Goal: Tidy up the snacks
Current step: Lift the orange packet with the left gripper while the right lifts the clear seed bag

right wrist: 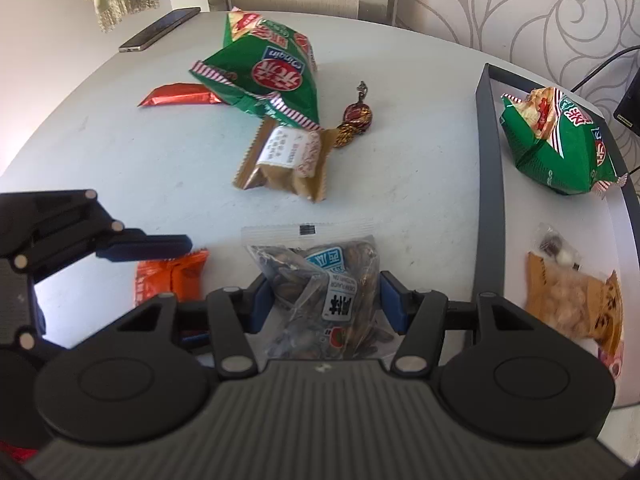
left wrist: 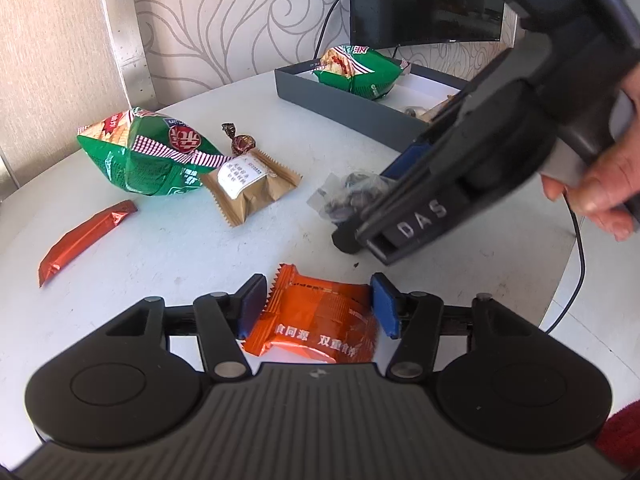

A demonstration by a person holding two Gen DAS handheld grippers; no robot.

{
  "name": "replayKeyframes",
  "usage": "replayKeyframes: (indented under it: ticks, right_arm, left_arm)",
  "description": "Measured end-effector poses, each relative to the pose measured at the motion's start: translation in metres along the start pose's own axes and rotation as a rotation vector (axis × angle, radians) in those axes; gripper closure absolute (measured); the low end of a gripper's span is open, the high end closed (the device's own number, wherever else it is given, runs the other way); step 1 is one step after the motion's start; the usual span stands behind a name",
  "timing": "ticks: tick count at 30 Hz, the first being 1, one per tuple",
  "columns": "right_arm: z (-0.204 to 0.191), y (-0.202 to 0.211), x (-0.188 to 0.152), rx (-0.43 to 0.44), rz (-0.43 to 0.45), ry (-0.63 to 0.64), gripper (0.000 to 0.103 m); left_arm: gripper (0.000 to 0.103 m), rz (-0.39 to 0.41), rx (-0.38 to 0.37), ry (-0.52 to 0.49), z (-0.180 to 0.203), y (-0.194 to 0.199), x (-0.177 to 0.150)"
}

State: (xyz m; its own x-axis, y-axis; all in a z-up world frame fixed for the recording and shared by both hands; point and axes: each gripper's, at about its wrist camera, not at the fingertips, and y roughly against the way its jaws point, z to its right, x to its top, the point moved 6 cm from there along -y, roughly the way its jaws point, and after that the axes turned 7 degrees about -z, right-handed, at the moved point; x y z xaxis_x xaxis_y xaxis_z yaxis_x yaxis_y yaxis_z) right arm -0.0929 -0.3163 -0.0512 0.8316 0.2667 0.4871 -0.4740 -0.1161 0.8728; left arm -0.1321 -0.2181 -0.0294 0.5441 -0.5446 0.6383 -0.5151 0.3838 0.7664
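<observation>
So far the grey box (right wrist: 486,168) near the worktop's (right wrist: 160,168) far right edge holds one green chip bag (right wrist: 560,140) and some small packets. Each claw is spread around a snack without clamping it: the left claw (left wrist: 318,306) around the orange packet (left wrist: 316,320), the right claw (right wrist: 326,300) around the seed bag (right wrist: 324,292). The other green chip bag (left wrist: 148,152), red bar (left wrist: 84,236), brown packet (left wrist: 252,184) and wrapped candy (left wrist: 240,140) lie loose toward the left edge.

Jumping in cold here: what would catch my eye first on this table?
Both grippers bracket snacks: the left gripper straddles an orange packet and the right gripper a clear bag of seeds, nearest the cameras. Behind them lies a big green chip bag, with its twin in the dark tray.
</observation>
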Motion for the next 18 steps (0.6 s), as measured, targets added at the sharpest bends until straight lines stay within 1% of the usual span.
replayKeyframes:
  ticks: [1, 5, 9, 11, 14, 15, 16, 18]
  right_arm:
    - [-0.0011, 0.0009, -0.0014, -0.002, 0.001, -0.005, 0.044]
    - [-0.0011, 0.0024, -0.0061, -0.003, 0.005, -0.044, 0.042]
    - [-0.0022, 0.0018, -0.0073, -0.017, 0.006, -0.055, 0.041]
    - [-0.0021, 0.0008, -0.0077, -0.019, -0.003, -0.062, 0.033]
    - [-0.0033, 0.0017, -0.0098, -0.016, 0.003, -0.051, 0.033]
    - [-0.0042, 0.0024, -0.01, -0.006, 0.005, -0.047, 0.036]
    - [-0.0055, 0.0032, -0.0097, -0.004, 0.007, -0.038, 0.041]
    - [-0.0093, 0.0048, -0.0097, -0.014, 0.007, -0.018, 0.044]
  left_arm:
    - [0.036, 0.0, 0.002, -0.003, -0.0005, 0.0001, -0.0004]
    - [0.035, -0.003, -0.006, 0.003, -0.0021, 0.0016, -0.0017]
    - [0.035, -0.003, -0.011, -0.002, -0.0029, 0.0013, -0.0014]
    - [0.035, -0.001, -0.018, 0.001, -0.0038, 0.0009, -0.0018]
    - [0.035, -0.005, -0.03, 0.011, -0.0051, 0.0006, -0.0019]
    - [0.037, -0.007, -0.039, 0.016, -0.0058, 0.0004, -0.0021]
    - [0.039, -0.007, -0.046, 0.018, -0.006, 0.0007, -0.0022]
    - [0.044, -0.006, -0.054, 0.008, -0.0039, 0.0021, -0.0027]
